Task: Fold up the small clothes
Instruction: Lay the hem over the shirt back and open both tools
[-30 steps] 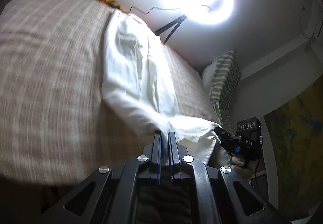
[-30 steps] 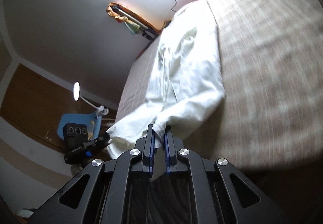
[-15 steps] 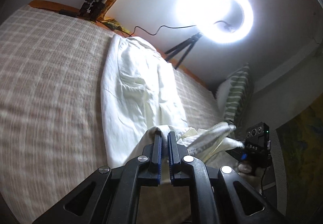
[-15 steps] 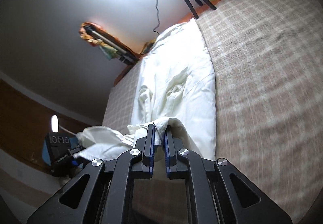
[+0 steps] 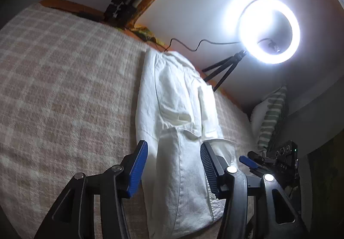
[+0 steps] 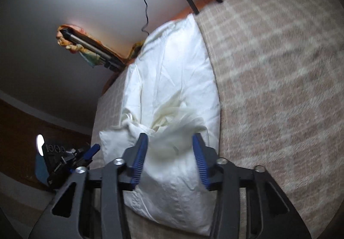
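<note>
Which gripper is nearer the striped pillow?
Right. The right gripper sits just below the striped pillow in the left wrist view; the left gripper is over the white garment, farther away.

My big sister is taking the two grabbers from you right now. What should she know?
Left gripper: open, holding nothing, jaws either side of the near end of the white garment.
Right gripper: open too, holding nothing, over the same near end.
The garment lies in a long strip on the checked blanket, its far end by the ring light tripod.
Done: the near end looks folded up onto the strip.
Left: it is still long and rumpled in the middle, so it probably needs at least one more fold and some smoothing.
</note>
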A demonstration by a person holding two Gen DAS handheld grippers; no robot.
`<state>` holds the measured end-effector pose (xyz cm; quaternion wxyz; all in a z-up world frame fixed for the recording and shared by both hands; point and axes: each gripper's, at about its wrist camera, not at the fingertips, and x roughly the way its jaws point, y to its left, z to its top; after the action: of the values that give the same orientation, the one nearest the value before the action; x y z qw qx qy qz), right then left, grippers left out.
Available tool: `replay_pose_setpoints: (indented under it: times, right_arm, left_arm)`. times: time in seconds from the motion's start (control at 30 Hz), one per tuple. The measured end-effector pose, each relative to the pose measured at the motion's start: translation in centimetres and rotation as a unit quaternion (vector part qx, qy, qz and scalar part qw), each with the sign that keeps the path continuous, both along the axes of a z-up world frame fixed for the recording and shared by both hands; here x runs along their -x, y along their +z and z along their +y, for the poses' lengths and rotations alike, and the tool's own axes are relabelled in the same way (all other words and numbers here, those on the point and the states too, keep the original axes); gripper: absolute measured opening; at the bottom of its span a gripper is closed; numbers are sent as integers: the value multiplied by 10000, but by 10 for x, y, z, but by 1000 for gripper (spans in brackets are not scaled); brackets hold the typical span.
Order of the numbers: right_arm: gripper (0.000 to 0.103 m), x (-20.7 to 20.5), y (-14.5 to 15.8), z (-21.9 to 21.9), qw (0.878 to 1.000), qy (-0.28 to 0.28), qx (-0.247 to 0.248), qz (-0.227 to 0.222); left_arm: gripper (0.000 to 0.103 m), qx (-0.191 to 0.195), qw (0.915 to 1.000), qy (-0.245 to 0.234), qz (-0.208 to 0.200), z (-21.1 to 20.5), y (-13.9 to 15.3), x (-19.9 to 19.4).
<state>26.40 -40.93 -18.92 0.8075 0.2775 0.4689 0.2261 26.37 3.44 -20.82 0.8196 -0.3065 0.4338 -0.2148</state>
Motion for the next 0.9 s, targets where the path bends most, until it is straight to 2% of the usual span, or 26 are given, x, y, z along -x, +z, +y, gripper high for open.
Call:
replay_pose_setpoints:
  times: [0.07,0.17,0.3,0.37,0.4,0.43,0.47,0.53,0.6,0.73,0.9]
  right_arm:
    - [45,6,3,-2,9999,51,116,-106]
    - [45,19,-1,1,9978,155,612,-191]
    - [45,28,-17,19,9915,410,1215,-199]
    - [44,25,-25,26,9894,404,1391,-110]
    - [40,24,-27,27,9893,403,1397,-112]
    - [29,23,-29,30,9892,429,1396,-128]
    - [18,22,-29,32,9876,437,1500,-166]
    - [16,19,-32,40,9773,380,2071,-218]
    - [16,18,-33,46,9703,456,2365,-230]
    - [18,25,-14,50,9597,552,2672,-678]
    - [19,14,6,39,9633,572,2481,-855]
  left_arm:
    - [50,-105,9999,-61,-79,2,1,6]
    - [49,-236,9994,-259,-19,-1,-9,19]
    - [47,-665,9960,-605,-3,-22,-21,29]
    - [36,-690,9954,-662,116,-30,-29,26]
    - [33,-687,9954,-655,159,-33,-32,25]
    - [29,-715,9953,-631,164,-35,-33,23]
    - [27,-912,9941,-567,131,-38,-34,21]
    - [29,-1340,9898,-462,136,-45,-37,17]
    - [35,-1579,9864,-447,130,-49,-40,16]
    - [36,-2044,9774,-475,-267,-55,-23,22]
    - [37,-2045,9769,-346,-521,-43,8,12]
